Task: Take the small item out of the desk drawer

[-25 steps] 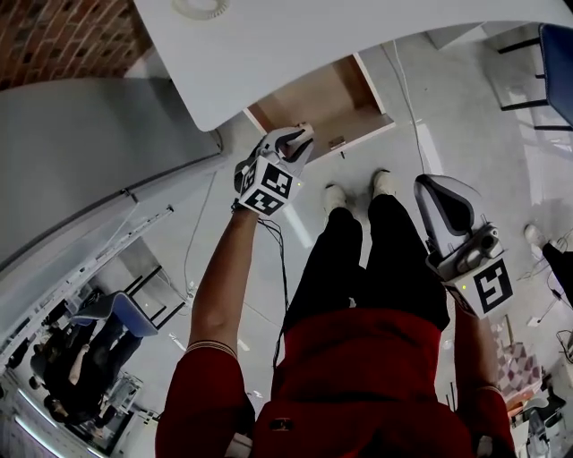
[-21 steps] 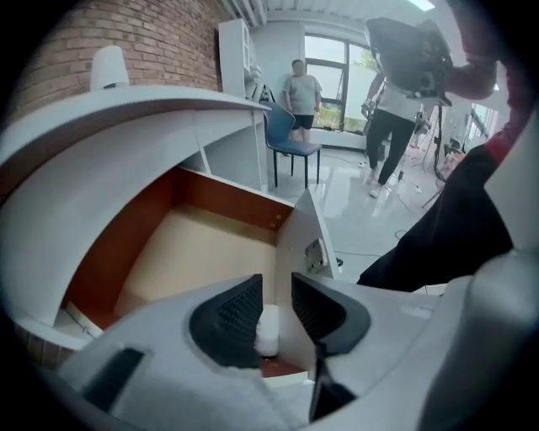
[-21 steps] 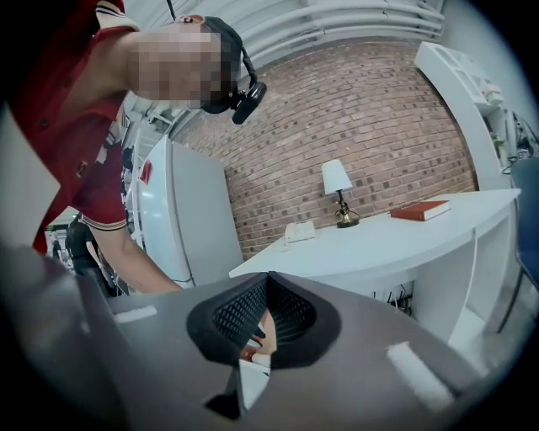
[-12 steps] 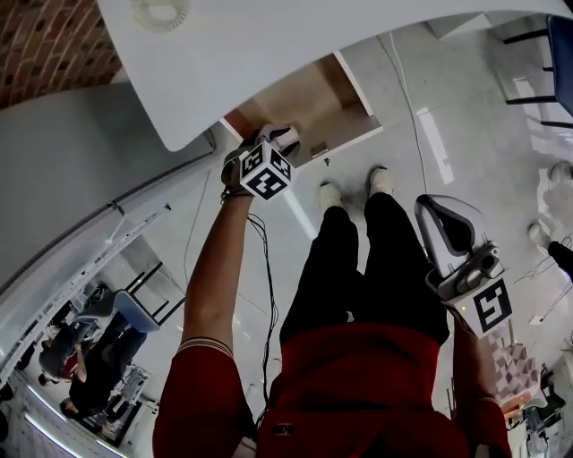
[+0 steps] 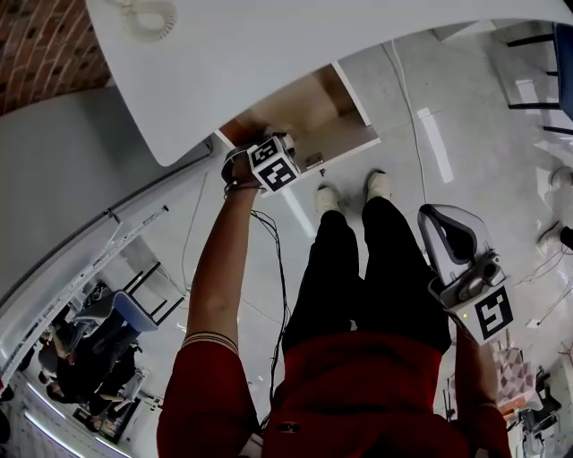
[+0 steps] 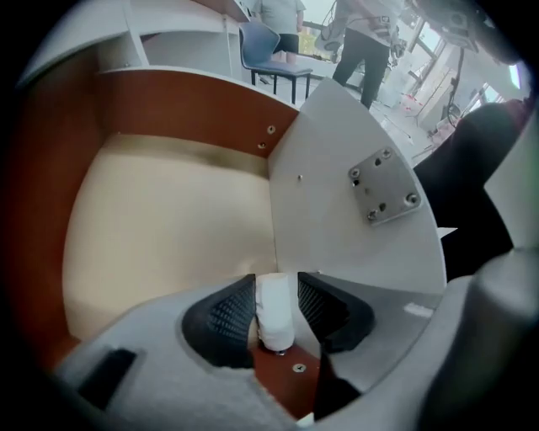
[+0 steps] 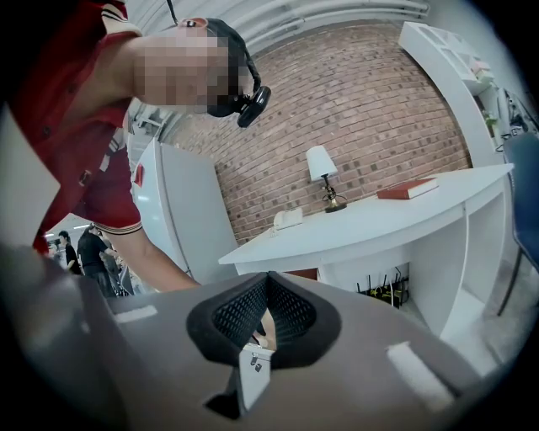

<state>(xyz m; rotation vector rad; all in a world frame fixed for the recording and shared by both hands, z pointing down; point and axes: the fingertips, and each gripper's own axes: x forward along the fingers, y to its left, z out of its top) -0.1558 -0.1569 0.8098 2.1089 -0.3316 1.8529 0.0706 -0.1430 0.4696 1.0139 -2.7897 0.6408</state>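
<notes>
The open drawer (image 5: 309, 107) hangs under the white desk (image 5: 313, 45), with a tan floor (image 6: 168, 227) and brown walls. My left gripper (image 5: 269, 143) reaches down into it at the near left corner. A small white cylinder (image 6: 274, 311) stands between its black pads (image 6: 232, 313). The jaws are opening; the left pad touches the cylinder and a thin gap shows at the right pad. The drawer's white front panel (image 6: 354, 227) carries a metal plate (image 6: 383, 185). My right gripper (image 5: 452, 234) hangs beside the person's right leg, away from the drawer, its jaws (image 7: 268, 286) together and holding nothing.
The person's legs and white shoes (image 5: 329, 199) stand just before the drawer front. A coiled white cord (image 5: 143, 16) lies on the desk top. A blue chair (image 5: 564, 54) stands far right, and people sit at the lower left (image 5: 81, 358). A lamp (image 7: 322, 172) and red book (image 7: 406, 188) rest on another desk.
My left gripper has moved forward and down into the drawer's near corner. The right gripper has stayed by the leg.
</notes>
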